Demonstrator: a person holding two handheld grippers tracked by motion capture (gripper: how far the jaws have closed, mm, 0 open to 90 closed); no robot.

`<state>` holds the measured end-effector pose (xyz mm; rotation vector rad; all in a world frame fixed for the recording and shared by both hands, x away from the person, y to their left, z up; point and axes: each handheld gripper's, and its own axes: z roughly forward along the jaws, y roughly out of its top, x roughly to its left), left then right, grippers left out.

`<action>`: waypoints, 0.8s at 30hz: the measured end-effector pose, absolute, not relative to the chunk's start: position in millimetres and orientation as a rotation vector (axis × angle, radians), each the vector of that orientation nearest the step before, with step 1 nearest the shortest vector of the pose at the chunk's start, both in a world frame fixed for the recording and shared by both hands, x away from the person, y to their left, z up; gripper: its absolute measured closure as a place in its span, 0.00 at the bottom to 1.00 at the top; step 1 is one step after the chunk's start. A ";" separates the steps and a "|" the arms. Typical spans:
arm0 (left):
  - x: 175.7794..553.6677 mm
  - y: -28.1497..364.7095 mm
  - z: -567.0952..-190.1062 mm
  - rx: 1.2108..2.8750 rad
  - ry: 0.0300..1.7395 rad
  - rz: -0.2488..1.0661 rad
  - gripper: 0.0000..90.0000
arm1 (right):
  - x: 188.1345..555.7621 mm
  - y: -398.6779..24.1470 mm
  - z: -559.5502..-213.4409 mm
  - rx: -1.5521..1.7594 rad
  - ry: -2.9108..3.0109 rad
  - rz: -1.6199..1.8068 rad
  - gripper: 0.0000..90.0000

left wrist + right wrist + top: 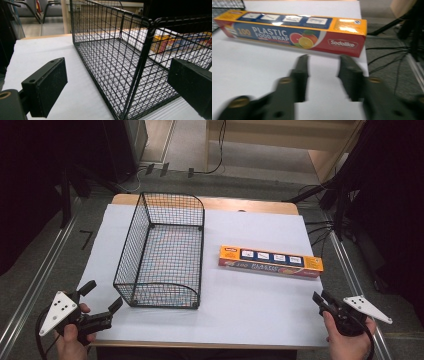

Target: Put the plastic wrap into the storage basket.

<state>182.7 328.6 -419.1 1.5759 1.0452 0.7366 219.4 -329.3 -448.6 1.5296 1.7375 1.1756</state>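
A black wire basket point(162, 252) stands empty on the left half of the white table cover. To its right lies a long orange and red box of plastic food wrap point(270, 261). My left gripper point(102, 296) is at the table's front left corner, open wide, with the basket's near corner post point(140, 72) in line between its pads point(47, 85) but farther off. My right gripper point(321, 296) hovers at the front right, open by a small gap with nothing in it. It points at the right half of the wrap box point(294, 32), a short way from it.
The white cover point(250, 305) spreads over a wooden table whose far edge point(240, 204) shows behind the basket. Cables point(387, 60) and dark stand legs lie on the floor off the right edge. Metal rails run along both sides of the table.
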 end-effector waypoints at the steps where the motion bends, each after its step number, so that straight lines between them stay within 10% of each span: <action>1: 183.5 329.0 -419.4 1.575 1.046 0.736 0.03 | 222.3 -330.8 -448.1 1.539 1.757 1.195 0.99; 24: 180.4 329.9 -423.5 1.589 1.071 0.757 0.03 | 352.0 -374.2 -462.6 1.696 1.707 0.935 1.00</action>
